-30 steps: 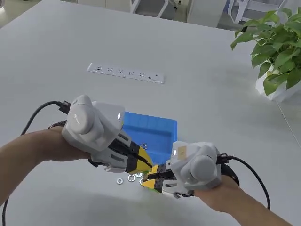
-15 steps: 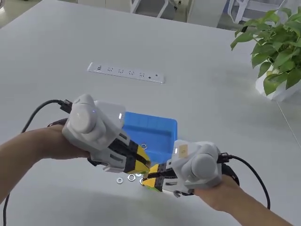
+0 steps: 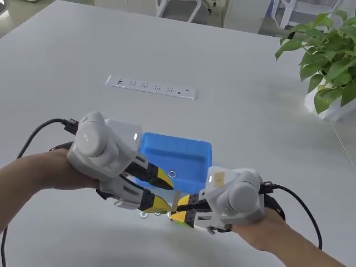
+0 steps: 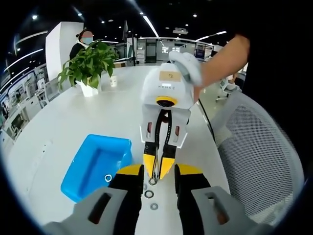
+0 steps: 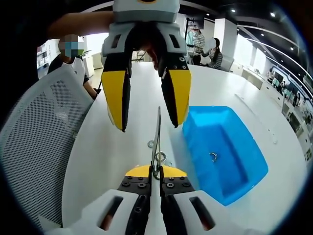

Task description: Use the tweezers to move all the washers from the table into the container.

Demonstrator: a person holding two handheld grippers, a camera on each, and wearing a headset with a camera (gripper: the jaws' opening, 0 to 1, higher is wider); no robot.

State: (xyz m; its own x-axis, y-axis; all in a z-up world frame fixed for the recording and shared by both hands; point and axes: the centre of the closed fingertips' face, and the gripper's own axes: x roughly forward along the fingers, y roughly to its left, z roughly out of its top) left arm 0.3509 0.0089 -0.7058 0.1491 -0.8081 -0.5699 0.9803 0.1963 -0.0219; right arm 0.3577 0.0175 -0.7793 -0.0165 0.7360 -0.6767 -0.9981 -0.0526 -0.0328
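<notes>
The right gripper (image 5: 151, 172), jaws clamped on a pair of metal tweezers (image 5: 158, 132), works low over the white table (image 3: 233, 100). Facing it, the left gripper (image 5: 147, 126) has its jaws spread, one on each side of the tweezers' far end, holding nothing.

The pick looks best done with the blades kept low and nearly flat to the table, closed across a ring's rim rather than its hole. The lift should be slow enough that the ring does not flick out, and the left gripper should stay clear of the tips.

A washer (image 5: 160, 156) sits right against the tweezers, just ahead of the right gripper's yellow tips. Whether it is pinched or merely lying under the blades cannot be told. Two loose washers (image 4: 149, 194) lie on the table close by, between the left gripper's jaws in its own view.

The blue container (image 5: 234, 142) stands just beside the tweezers, on the right gripper's right, with a deposited washer (image 5: 213, 156) on its floor. A power strip (image 3: 150, 87) lies well beyond.
</notes>
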